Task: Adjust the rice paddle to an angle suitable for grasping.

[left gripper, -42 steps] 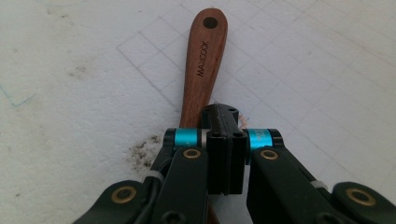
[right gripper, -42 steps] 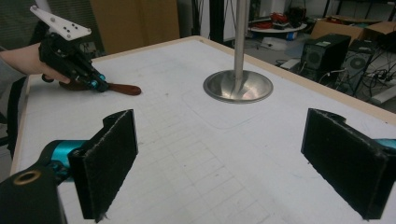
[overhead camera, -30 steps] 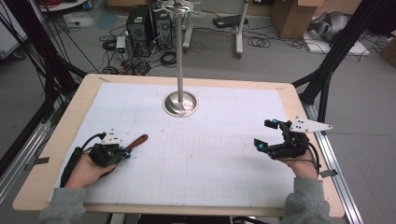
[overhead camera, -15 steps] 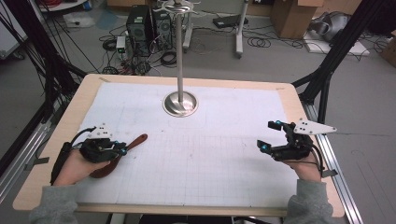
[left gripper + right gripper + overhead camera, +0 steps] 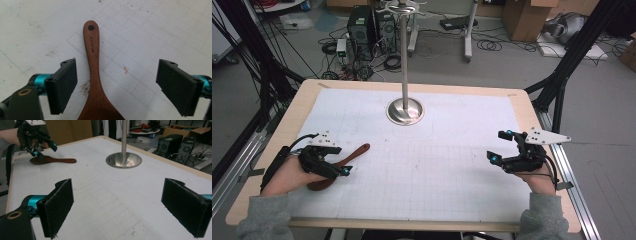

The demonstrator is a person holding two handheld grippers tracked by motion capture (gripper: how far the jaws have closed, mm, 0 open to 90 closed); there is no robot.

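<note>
Brown wooden spoon [image 5: 95, 82] lying flat betw. left gripper [image 5: 117, 82] pads, jaws just opened, released; lift straight up, don't nudge handle.

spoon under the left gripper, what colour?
Reddish-brown wood, the wooden spoon has a dark stamped handle mark; clearest in the left gripper view.

Your reddish-brown wooden spoon [image 5: 95, 75] lies on the white, faintly gridded mat [image 5: 452, 170]; beyond the spoon stands a shiny silver stand [image 5: 405, 111].
</note>
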